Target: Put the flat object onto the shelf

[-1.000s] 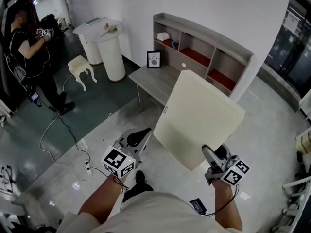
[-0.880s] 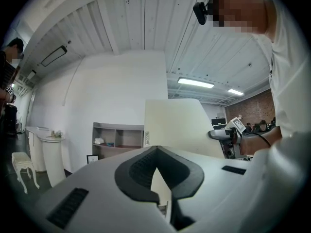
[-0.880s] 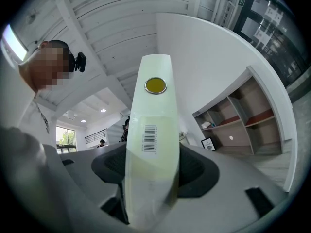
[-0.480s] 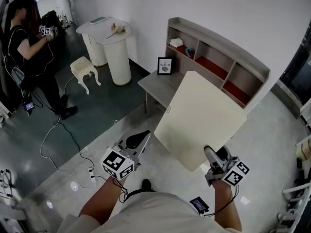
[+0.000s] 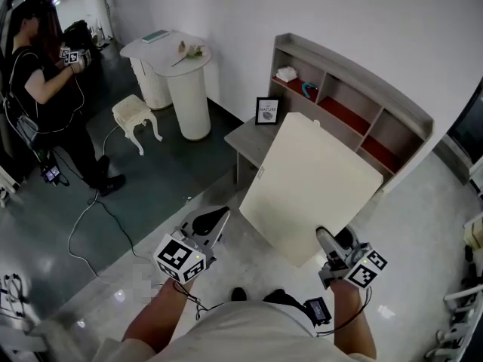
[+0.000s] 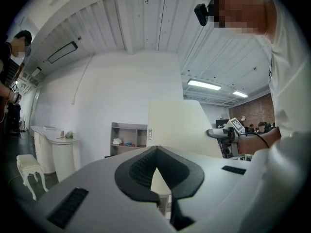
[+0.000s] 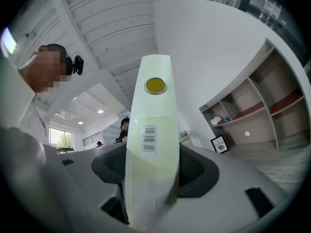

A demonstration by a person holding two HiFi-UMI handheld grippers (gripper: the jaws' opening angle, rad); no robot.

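Right gripper (image 5: 327, 241) jaws clamp the cream board (image 5: 309, 187) (tilted, in front of the shelf (image 5: 349, 72)); left gripper (image 5: 213, 219) jaws closed, empty, beside it

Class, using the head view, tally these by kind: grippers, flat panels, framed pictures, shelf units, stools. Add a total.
Grippers: 2, left gripper and right gripper
Flat panels: 1
Framed pictures: 1
Shelf units: 1
Stools: 1
Total: 6
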